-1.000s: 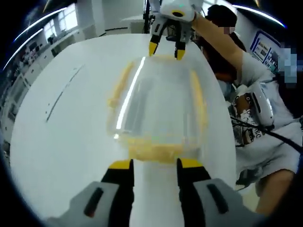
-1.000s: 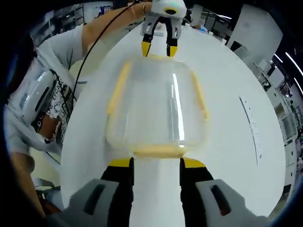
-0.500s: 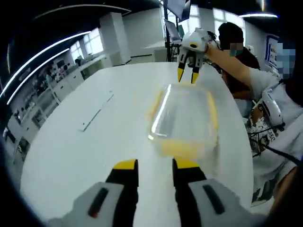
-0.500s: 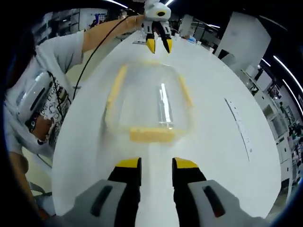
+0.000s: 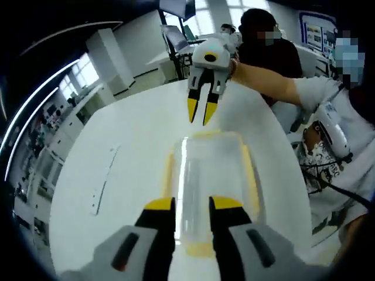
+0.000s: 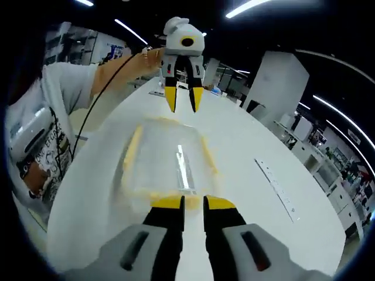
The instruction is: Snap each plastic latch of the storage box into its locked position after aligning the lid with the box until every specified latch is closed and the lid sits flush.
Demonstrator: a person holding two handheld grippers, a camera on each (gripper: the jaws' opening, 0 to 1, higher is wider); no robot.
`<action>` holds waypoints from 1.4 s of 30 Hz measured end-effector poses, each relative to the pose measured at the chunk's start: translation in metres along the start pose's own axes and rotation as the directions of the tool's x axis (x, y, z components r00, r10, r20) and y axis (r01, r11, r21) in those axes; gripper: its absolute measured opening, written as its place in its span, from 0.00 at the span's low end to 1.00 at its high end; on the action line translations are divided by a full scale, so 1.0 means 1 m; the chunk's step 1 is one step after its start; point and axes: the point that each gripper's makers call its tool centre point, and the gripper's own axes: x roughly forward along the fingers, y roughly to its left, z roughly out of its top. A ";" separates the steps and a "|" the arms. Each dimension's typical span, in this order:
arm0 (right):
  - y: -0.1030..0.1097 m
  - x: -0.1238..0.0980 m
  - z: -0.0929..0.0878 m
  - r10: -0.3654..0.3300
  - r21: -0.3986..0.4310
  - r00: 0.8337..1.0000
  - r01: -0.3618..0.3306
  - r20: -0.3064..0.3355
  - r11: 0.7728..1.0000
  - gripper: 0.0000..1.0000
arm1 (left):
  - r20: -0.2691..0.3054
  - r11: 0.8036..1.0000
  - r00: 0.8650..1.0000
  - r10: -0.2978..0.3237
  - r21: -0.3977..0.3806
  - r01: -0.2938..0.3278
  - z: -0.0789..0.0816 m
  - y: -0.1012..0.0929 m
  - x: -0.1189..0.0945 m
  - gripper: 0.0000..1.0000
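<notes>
A clear plastic storage box (image 5: 208,175) with a yellow-rimmed lid lies on the white table (image 5: 135,140). Yellow latches run along its long sides (image 5: 251,175) and its near end (image 5: 200,249). My left gripper (image 5: 192,205) hovers above the box's near end, open by a narrow gap, nothing in it. My right gripper (image 5: 200,114) hangs in the air above the far end, tips down. In the right gripper view the box (image 6: 167,164) lies blurred below my right gripper (image 6: 194,203), whose jaws stand a thin slit apart and hold nothing. The left gripper (image 6: 182,100) hangs beyond the box.
A thin ruler-like strip (image 5: 102,181) lies on the table beside the box, also the strip (image 6: 275,187). The person (image 5: 328,123) holding the grippers stands at the table's edge. Another person (image 5: 263,41) is behind. Desks and pillars fill the background.
Both grippers have risen and drawn back from the box's ends, and their jaws have narrowed. The box stays on the table.
</notes>
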 end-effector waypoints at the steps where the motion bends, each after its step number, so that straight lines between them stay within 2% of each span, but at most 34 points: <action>1: 0.000 0.001 0.000 0.003 0.003 1.000 -0.003 0.001 1.000 0.10 | -0.043 1.000 0.999 -0.019 0.000 0.019 -0.001 -0.001 0.007 0.21; 3: 0.002 0.005 -0.002 0.001 -0.004 1.000 -0.001 -0.007 1.000 0.10 | -0.140 0.998 0.989 -0.054 0.006 0.055 -0.006 -0.002 0.015 0.20; 4: 0.003 0.006 -0.002 -0.004 -0.010 1.000 0.004 -0.009 1.000 0.10 | -0.167 0.997 0.983 -0.070 0.007 0.072 -0.007 -0.003 0.017 0.19; 6: 0.002 0.006 0.001 -0.017 -0.019 1.000 0.018 0.009 1.000 0.10 | -0.240 0.994 0.966 -0.098 0.017 0.105 -0.008 -0.005 0.022 0.18; 8: -0.003 0.006 0.012 -0.057 -0.005 0.995 0.058 0.084 0.998 0.10 | -0.318 0.991 0.941 -0.115 0.026 0.130 -0.010 -0.005 0.027 0.18; 10: -0.008 0.004 0.018 -0.088 0.016 0.986 0.087 0.141 0.996 0.10 | -0.372 0.986 0.918 -0.138 0.037 0.163 -0.011 -0.010 0.036 0.16; 11: -0.008 0.004 0.020 -0.105 0.025 0.980 0.102 0.172 0.994 0.10 | -0.408 0.982 0.898 -0.168 0.012 0.189 -0.009 -0.013 0.034 0.15; 12: -0.009 0.004 0.021 -0.113 0.032 0.975 0.109 0.190 0.993 0.10 | -0.388 0.984 0.909 -0.150 0.027 0.174 -0.004 -0.012 0.039 0.15; 13: -0.010 0.003 0.020 -0.131 0.049 0.967 0.123 0.219 0.991 0.10 | -0.430 0.981 0.888 -0.164 0.020 0.191 -0.006 -0.012 0.038 0.15; 17: -0.017 0.004 0.017 -0.184 0.108 0.934 0.158 0.305 0.982 0.11 | -0.480 0.979 0.857 -0.187 -0.018 0.204 -0.006 -0.011 0.040 0.15; 19: -0.020 0.005 0.013 -0.201 0.132 0.926 0.166 0.320 0.977 0.12 | -0.508 0.981 0.841 -0.187 -0.046 0.191 -0.005 -0.005 0.040 0.14; 22: -0.017 0.005 0.004 -0.211 0.142 0.928 0.175 0.307 0.974 0.13 | -0.516 0.982 0.838 -0.178 -0.035 0.187 -0.004 -0.010 0.041 0.14; 23: -0.015 0.004 0.000 -0.207 0.142 0.932 0.171 0.299 0.975 0.13 | -0.504 0.982 0.844 -0.182 -0.041 0.187 -0.004 -0.010 0.040 0.14; 24: -0.014 0.000 -0.003 -0.207 0.157 0.926 0.164 0.316 0.974 0.13 | -0.483 0.982 0.855 -0.188 -0.068 0.177 -0.003 -0.011 0.042 0.14; 26: -0.015 -0.005 -0.007 -0.225 0.180 0.922 0.175 0.316 0.968 0.13 | -0.462 0.981 0.865 -0.195 -0.086 0.175 -0.002 -0.009 0.041 0.14; 28: -0.024 -0.013 0.000 -0.268 0.212 0.892 0.200 0.365 0.956 0.13 | -0.460 0.981 0.867 -0.193 -0.099 0.166 0.000 -0.009 0.043 0.13; 30: -0.026 -0.018 0.004 -0.274 0.247 0.875 0.185 0.399 0.951 0.13 | -0.471 0.983 0.862 -0.185 -0.092 0.161 0.000 -0.011 0.044 0.13; 33: -0.028 -0.019 -0.002 -0.291 0.240 0.881 0.212 0.374 0.947 0.13 | -0.510 0.988 0.847 -0.149 -0.041 0.149 0.001 -0.013 0.045 0.13; 36: -0.029 -0.018 -0.006 -0.300 0.236 0.884 0.226 0.358 0.945 0.13 | -0.512 0.988 0.847 -0.142 -0.024 0.152 0.001 -0.013 0.046 0.13; 40: -0.027 -0.014 -0.004 -0.302 0.247 0.881 0.221 0.365 0.943 0.13 | -0.512 0.987 0.847 -0.147 -0.021 0.159 0.001 -0.012 0.045 0.13; 42: -0.024 -0.010 -0.006 -0.301 0.239 0.888 0.226 0.348 0.944 0.13 | -0.501 0.986 0.852 -0.152 -0.018 0.165 -0.001 -0.012 0.044 0.13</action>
